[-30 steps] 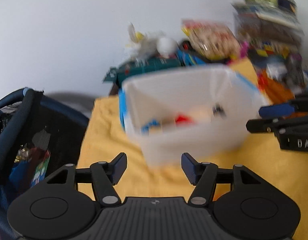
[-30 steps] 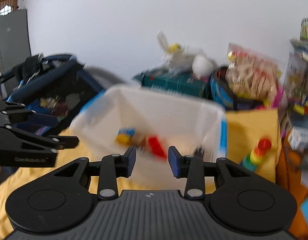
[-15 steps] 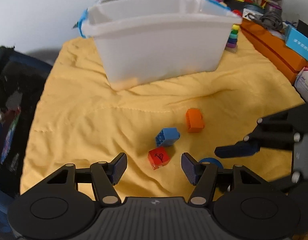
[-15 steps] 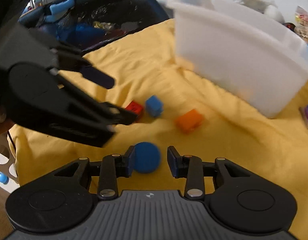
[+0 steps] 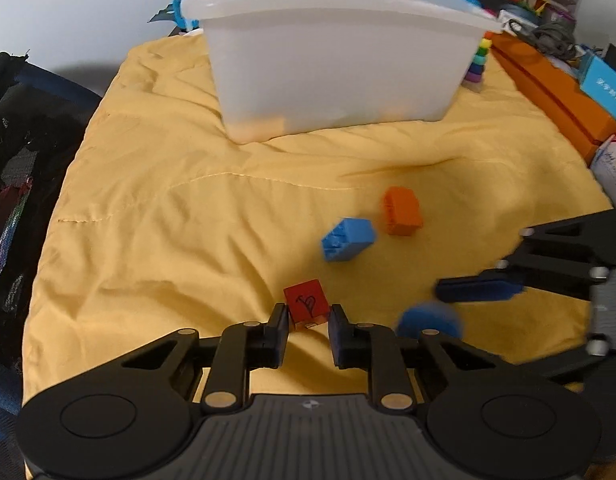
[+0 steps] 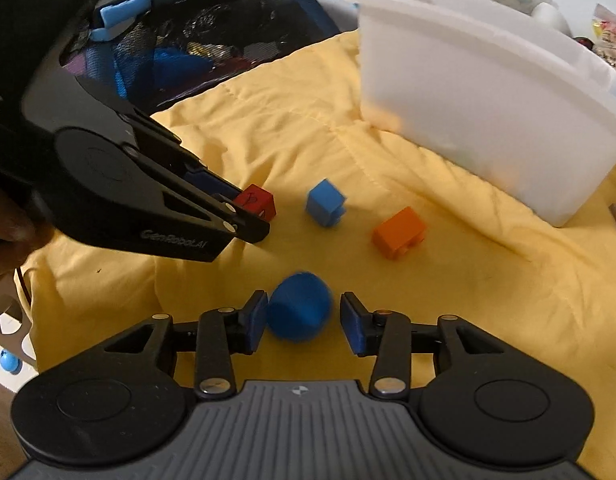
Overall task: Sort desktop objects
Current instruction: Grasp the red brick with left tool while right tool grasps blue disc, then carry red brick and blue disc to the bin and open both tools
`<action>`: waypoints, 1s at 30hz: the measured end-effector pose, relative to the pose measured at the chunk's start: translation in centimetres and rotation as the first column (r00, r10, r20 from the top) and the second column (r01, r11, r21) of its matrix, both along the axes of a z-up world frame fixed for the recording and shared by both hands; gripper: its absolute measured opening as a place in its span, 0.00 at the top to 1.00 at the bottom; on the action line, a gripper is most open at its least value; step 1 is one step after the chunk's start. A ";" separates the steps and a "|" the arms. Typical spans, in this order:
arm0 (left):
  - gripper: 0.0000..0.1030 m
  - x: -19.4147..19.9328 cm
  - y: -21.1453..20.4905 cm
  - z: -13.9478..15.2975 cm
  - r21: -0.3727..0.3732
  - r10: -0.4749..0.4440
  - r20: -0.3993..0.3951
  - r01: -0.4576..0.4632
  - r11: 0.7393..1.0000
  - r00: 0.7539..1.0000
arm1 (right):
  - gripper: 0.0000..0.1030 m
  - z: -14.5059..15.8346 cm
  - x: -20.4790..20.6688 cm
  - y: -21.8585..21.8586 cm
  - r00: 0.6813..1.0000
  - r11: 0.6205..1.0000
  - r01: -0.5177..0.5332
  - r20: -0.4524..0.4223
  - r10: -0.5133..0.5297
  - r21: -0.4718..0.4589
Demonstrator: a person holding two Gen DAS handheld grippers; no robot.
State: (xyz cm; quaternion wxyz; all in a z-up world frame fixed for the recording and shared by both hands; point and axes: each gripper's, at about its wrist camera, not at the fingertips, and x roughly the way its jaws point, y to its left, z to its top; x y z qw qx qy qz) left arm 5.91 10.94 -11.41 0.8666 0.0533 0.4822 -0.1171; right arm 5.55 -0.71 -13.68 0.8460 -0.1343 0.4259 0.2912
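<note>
The left tongs (image 5: 308, 322) point steeply down at the yellow cloth (image 5: 188, 208), their jaws closing on the red cube (image 5: 307, 303), whose sides sit right against both blue pads. From the right wrist view the same tongs reach in from nine o'clock, a bit of the person's hand (image 6: 10, 228) showing behind the black body, the cube at their tips.

The right tongs (image 6: 304, 322) also tilt down at the cloth. Their jaws are opening around the blue ball (image 6: 299, 307): the ball lies against the left pad, with a clear gap to the right pad. In the left wrist view these tongs come in from three o'clock, the ball blurred just below one blue finger (image 5: 478, 289).

Beyond the cube, toward one o'clock in the left wrist view, lie a blue block (image 5: 347, 239) and an orange block (image 5: 401, 210), close together but apart. At twelve o'clock stands the white plastic bin (image 5: 332, 64), resting on the rumpled cloth that covers the counter. An orange box (image 5: 556, 96) runs along the cloth's edge at two o'clock, with a stack of coloured rings (image 5: 479, 65) beside the bin's corner. At nine o'clock a dark mesh basket (image 5: 16, 140) holds assorted items. A plain white wall (image 5: 88, 8) stands behind.
</note>
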 end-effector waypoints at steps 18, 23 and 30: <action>0.76 -1.6 -2.6 3.8 -0.021 -0.071 0.102 0.073 0.997 0.992 | 0.90 3.4 -0.6 -4.0 0.988 0.994 0.106 0.106 -0.109 0.029; 0.76 -1.0 -3.3 6.3 -0.035 -0.074 0.159 0.080 0.996 0.985 | 0.90 4.4 0.4 -5.9 0.977 0.984 0.178 0.120 -0.177 0.004; 0.76 1.6 -3.0 11.7 -0.036 -0.037 0.313 0.051 0.998 0.949 | 0.90 8.6 2.8 -6.6 0.945 0.968 0.250 0.214 -0.248 0.019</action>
